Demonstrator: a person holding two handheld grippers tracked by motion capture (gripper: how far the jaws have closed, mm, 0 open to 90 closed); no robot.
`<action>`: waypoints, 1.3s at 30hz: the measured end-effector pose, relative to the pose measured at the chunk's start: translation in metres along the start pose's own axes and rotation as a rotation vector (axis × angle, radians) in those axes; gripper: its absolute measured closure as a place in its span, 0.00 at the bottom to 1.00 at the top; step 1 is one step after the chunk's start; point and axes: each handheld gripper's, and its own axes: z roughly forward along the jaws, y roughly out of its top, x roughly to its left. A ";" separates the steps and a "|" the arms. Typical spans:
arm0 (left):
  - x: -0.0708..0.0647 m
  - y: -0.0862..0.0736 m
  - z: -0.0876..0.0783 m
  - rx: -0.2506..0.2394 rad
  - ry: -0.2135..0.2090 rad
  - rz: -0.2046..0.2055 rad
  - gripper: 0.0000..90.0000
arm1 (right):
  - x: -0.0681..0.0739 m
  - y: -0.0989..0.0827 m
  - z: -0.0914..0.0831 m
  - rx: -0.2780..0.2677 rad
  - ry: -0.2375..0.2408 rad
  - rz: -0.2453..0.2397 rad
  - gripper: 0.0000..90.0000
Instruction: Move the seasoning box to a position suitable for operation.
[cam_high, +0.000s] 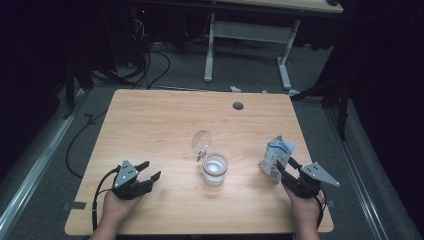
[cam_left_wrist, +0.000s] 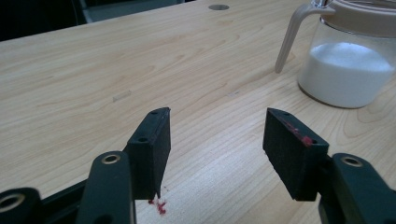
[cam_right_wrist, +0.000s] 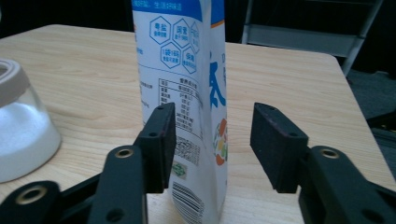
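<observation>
A tall printed paper carton (cam_right_wrist: 187, 93) is seen standing upright on the pale wood-grain table (cam_high: 150, 125), near its right edge. It sits between the jaws of the right gripper (cam_right_wrist: 210, 135), which are spread: a gap is seen at the right pad, while contact at the left pad cannot be judged. A round glass jar (cam_high: 215, 170) of white powder, its lid flipped up, is placed mid-table. The left gripper (cam_left_wrist: 215, 140) is held apart over bare wood, nothing between its flat black pads.

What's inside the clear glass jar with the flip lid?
The clear glass jar is partly filled with something white, milk-like, and its lid stands open. The very bottom is hidden beneath it.
</observation>
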 end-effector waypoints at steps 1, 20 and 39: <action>0.000 0.001 0.000 -0.004 0.005 -0.003 0.47 | 0.000 0.000 -0.001 -0.006 -0.010 0.002 0.53; 0.001 0.006 0.014 0.019 0.005 -0.036 0.47 | 0.004 -0.006 -0.020 0.039 -0.077 0.023 0.50; 0.001 0.007 0.013 0.015 0.003 -0.042 0.47 | 0.026 -0.009 -0.031 0.055 -0.048 -0.065 0.66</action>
